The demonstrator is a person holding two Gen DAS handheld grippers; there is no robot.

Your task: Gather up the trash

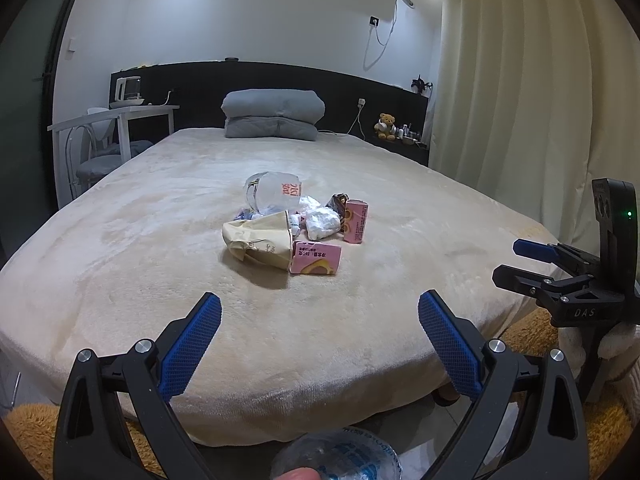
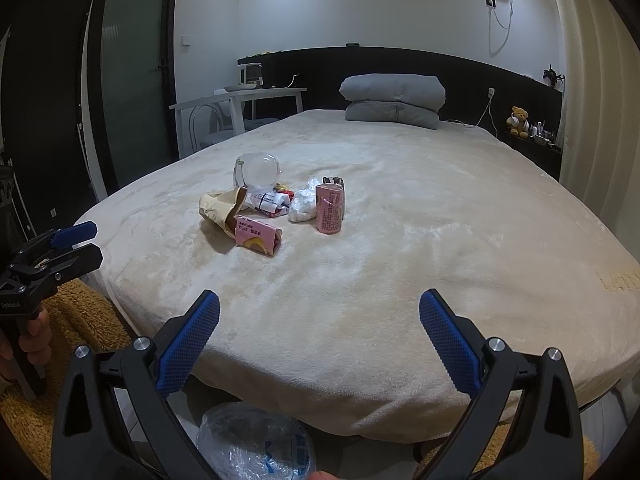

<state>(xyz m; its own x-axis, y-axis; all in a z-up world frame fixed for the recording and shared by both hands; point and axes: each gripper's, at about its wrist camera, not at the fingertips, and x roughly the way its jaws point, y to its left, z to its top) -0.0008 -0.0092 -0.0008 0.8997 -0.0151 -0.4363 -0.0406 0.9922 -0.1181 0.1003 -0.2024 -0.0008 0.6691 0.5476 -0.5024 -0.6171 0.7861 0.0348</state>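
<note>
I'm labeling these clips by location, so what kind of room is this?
A bedroom, most likely. A large bed fills the view, with a folded quilt against the dark headboard and a teddy bear on the side shelf.

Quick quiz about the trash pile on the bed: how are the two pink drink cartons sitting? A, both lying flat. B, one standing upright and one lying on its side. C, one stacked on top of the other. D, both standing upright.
B: the far pink carton stands upright beside the crumpled white tissue, while the near pink carton lies on its side against the paper bag.
</note>
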